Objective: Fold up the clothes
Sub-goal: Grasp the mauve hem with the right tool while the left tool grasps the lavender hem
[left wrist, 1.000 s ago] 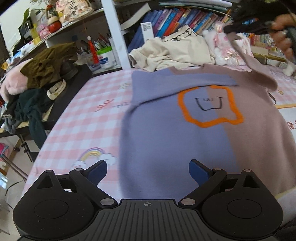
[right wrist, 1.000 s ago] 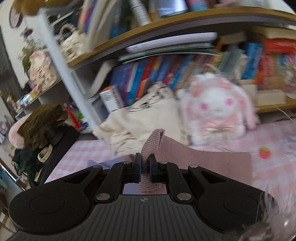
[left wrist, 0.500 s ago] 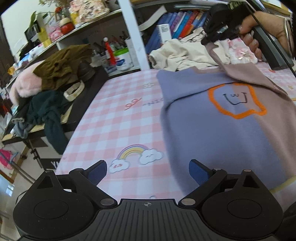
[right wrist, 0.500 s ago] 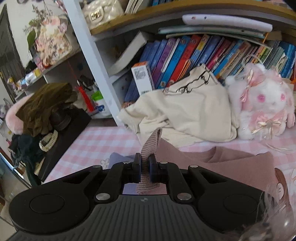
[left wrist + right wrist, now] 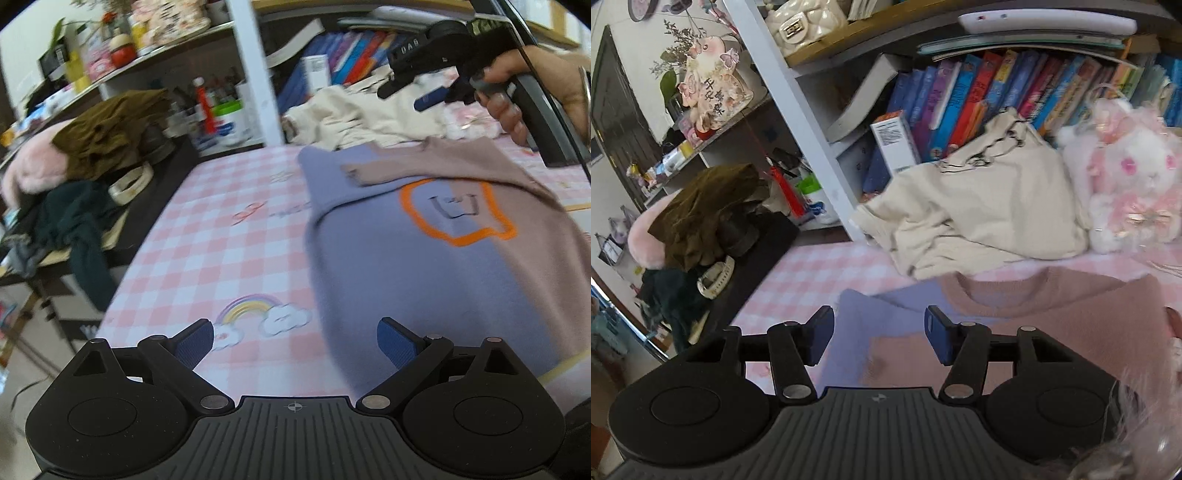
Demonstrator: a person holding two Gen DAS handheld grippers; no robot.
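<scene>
Sweater [image 5: 424,258] lies flat on the checked cloth [image 5: 229,236], pink sleeve [image 5: 424,166] folded across. My right gripper [image 5: 879,339] is opening with nothing between its pads; my left gripper [image 5: 295,343] is spread, empty.

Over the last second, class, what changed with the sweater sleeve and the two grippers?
The right gripper let go of the pink sleeve; its jaws are opening with nothing between them. The sleeve now lies folded across the sweater. The left gripper stayed open and empty.
</scene>
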